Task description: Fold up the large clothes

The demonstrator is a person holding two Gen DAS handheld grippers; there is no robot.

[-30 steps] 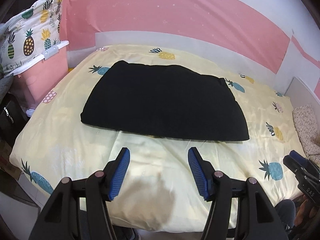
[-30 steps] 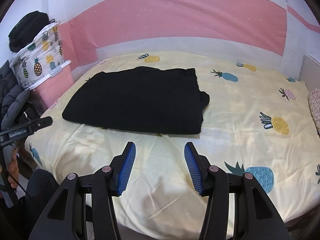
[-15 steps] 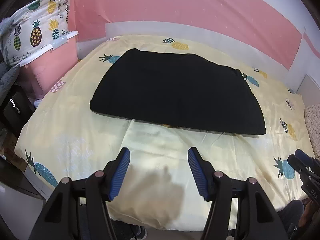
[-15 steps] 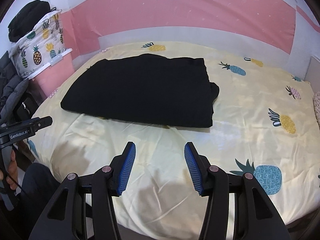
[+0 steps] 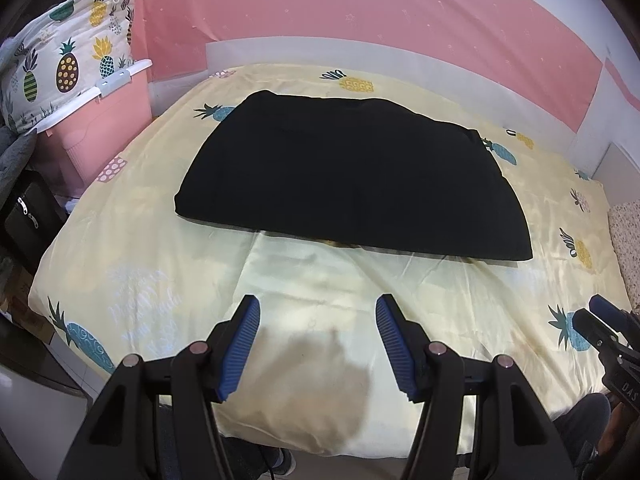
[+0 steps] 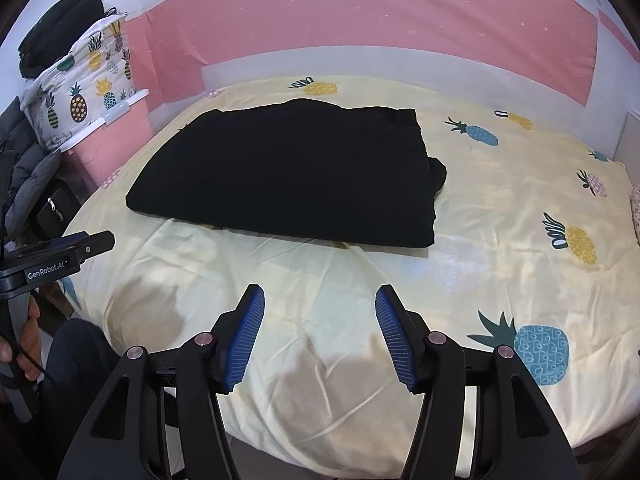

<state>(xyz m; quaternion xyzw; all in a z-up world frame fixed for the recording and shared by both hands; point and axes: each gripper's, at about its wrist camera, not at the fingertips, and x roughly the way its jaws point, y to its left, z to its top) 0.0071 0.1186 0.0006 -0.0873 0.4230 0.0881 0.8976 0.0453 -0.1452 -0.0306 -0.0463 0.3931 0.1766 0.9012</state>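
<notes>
A black garment (image 5: 352, 176) lies folded flat in a rough rectangle on the yellow pineapple-print bed (image 5: 160, 264); it also shows in the right wrist view (image 6: 288, 176), with a small bunched bit at its right edge. My left gripper (image 5: 318, 312) is open and empty, above the bed's near edge, short of the garment's front edge. My right gripper (image 6: 319, 304) is open and empty, also over the near bed, short of the garment. The right gripper shows at the left wrist view's right edge (image 5: 608, 332); the left gripper shows at the right wrist view's left edge (image 6: 60, 256).
A pink storage box (image 5: 96, 120) with a pineapple-print bundle (image 5: 68, 52) on top stands left of the bed. Dark bags and a grey jacket (image 6: 28, 180) lie beside it. A pink and white wall (image 6: 360, 32) runs behind the bed.
Both grippers have moved forward and a little closer to the bed; the garment looms larger. The garment itself has not moved. Both stay open.
</notes>
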